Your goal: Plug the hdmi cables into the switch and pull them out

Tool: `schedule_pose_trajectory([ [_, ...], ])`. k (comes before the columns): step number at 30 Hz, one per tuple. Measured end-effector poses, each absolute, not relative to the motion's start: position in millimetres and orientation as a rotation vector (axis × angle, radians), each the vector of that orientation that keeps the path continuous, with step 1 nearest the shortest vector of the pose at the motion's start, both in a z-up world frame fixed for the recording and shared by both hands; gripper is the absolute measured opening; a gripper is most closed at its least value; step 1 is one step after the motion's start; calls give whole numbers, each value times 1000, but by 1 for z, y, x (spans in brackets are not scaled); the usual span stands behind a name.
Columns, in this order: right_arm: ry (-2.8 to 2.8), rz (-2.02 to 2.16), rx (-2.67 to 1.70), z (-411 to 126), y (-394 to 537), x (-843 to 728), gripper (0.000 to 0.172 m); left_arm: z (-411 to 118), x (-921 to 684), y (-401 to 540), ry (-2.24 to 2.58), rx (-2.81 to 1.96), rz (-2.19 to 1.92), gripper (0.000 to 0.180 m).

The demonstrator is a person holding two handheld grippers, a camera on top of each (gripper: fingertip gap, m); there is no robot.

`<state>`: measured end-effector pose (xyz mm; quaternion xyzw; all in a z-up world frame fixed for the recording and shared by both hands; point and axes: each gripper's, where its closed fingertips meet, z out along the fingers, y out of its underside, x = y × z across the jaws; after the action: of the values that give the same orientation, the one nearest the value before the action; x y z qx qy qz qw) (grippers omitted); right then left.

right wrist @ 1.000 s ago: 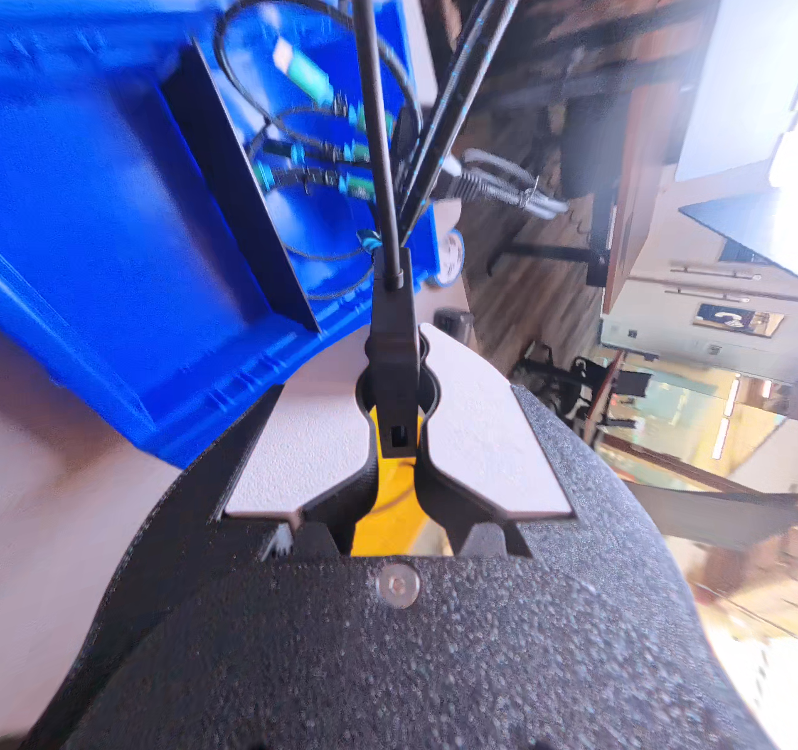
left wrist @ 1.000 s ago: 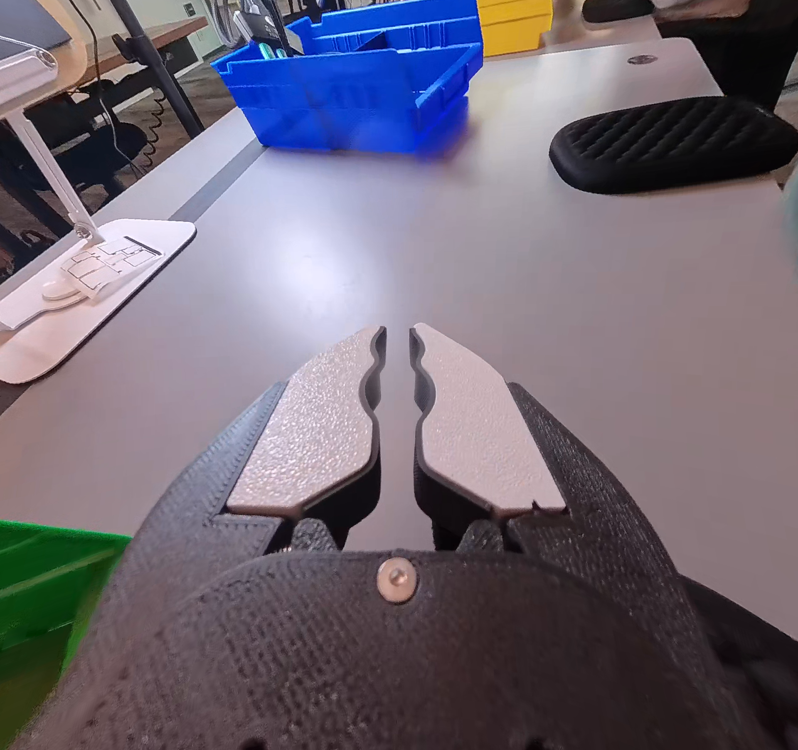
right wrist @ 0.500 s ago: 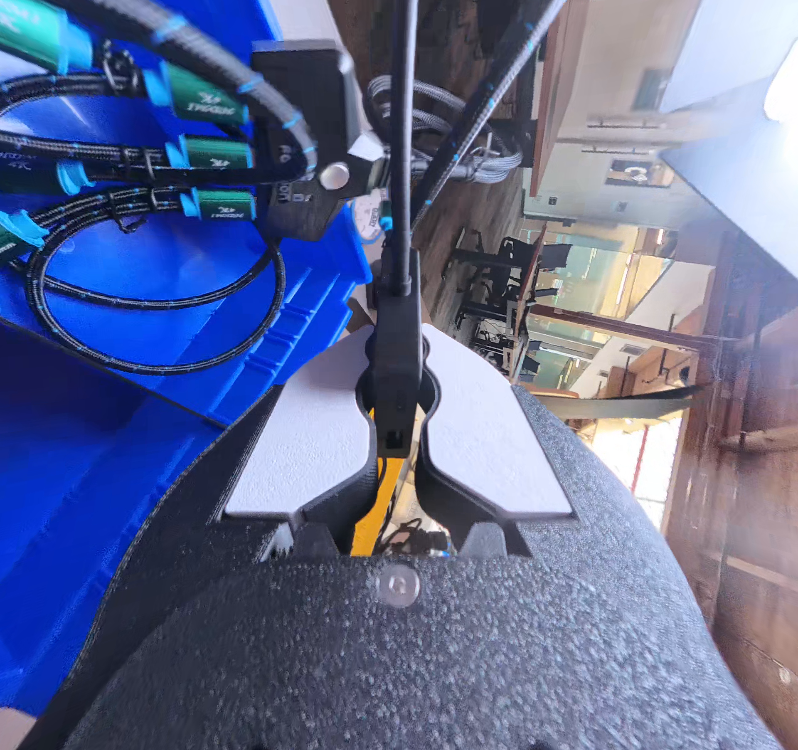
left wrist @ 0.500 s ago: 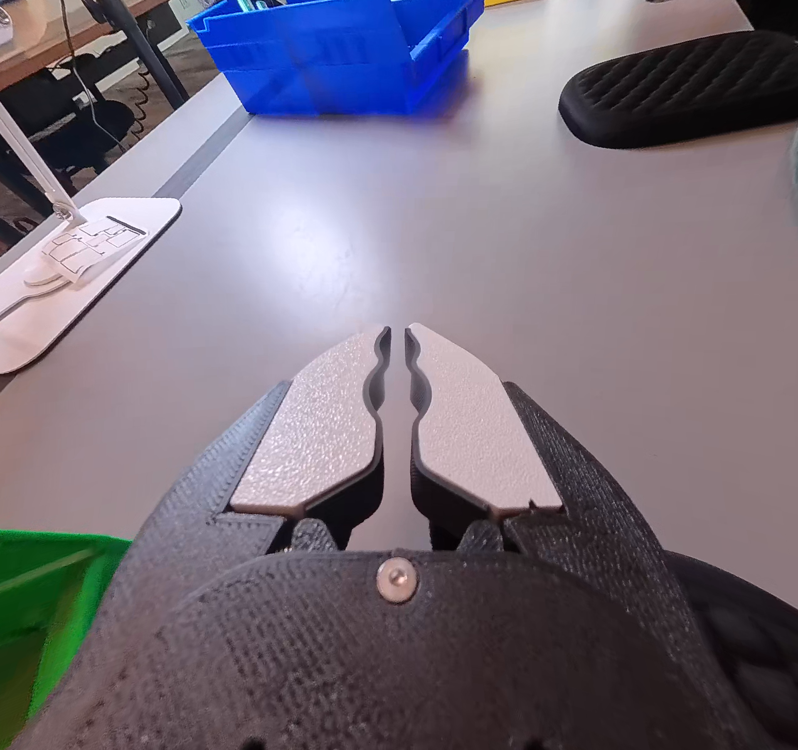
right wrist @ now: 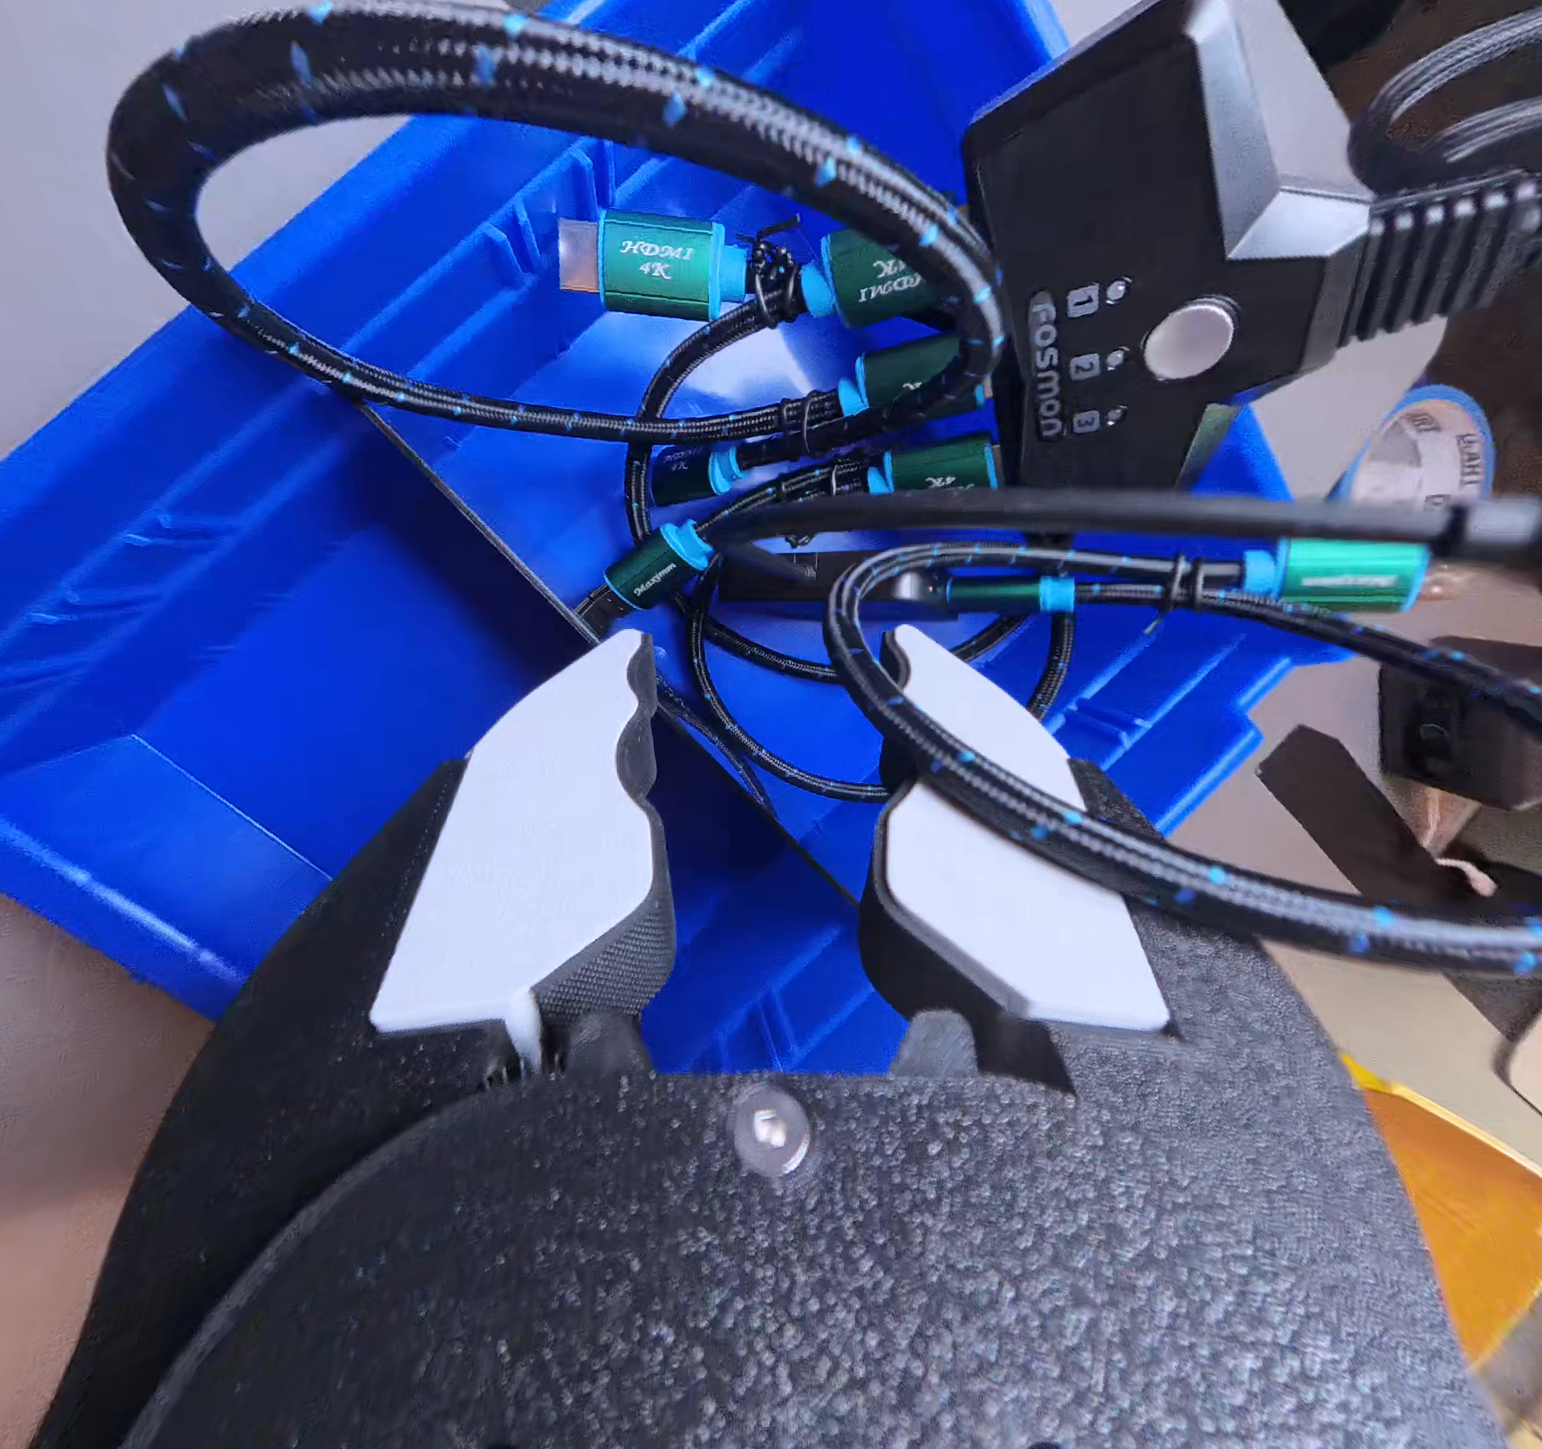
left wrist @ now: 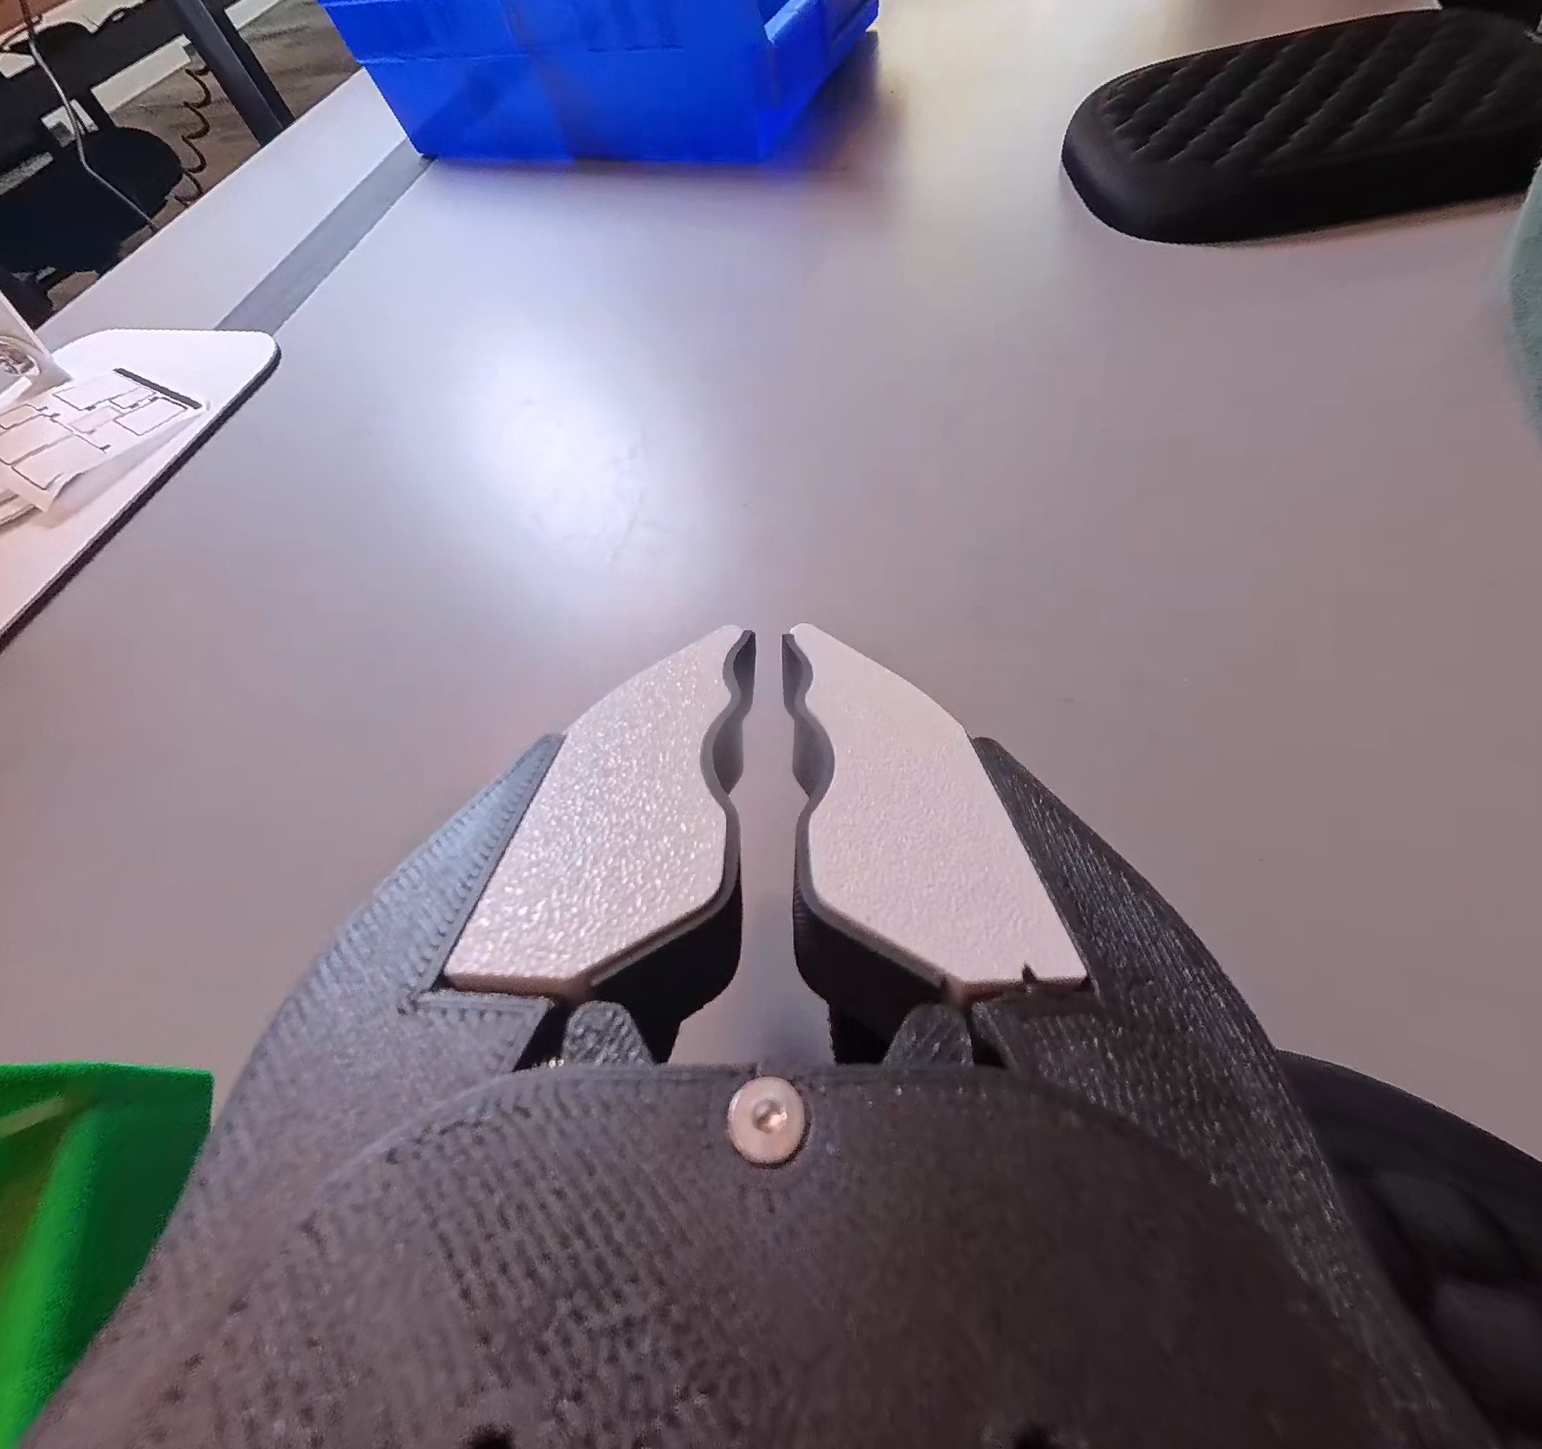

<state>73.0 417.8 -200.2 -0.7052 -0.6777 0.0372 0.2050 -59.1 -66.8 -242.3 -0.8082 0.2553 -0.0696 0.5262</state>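
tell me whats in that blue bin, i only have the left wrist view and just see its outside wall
Observer: A tangle of black braided cables with green plugs.
Operator: anything else in there
Observer: A black switch box with a round button, leaning at the blue bin's far side.
Operator: is the right gripper holding a cable
Observer: No, the right gripper is open above the bin; one cable loop lies across a finger.

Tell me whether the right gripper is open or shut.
Open. The right gripper has its fingers spread wide above the blue bin, with nothing clamped between them; a braided cable only drapes across the right finger.
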Motion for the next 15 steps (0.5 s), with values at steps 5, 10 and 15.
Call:
schedule_pose_trajectory([
  [5,-1840,282,-1978,-188,408,76,48,-241,-59,-67,609,-1927,-159,6],
  [10,-1751,457,-1841,-154,378,82,48,-229,-68,-65,546,-1897,-124,6],
  [15,-1701,555,-1667,-141,320,101,54,-204,-96,-69,456,-1876,2,10],
])
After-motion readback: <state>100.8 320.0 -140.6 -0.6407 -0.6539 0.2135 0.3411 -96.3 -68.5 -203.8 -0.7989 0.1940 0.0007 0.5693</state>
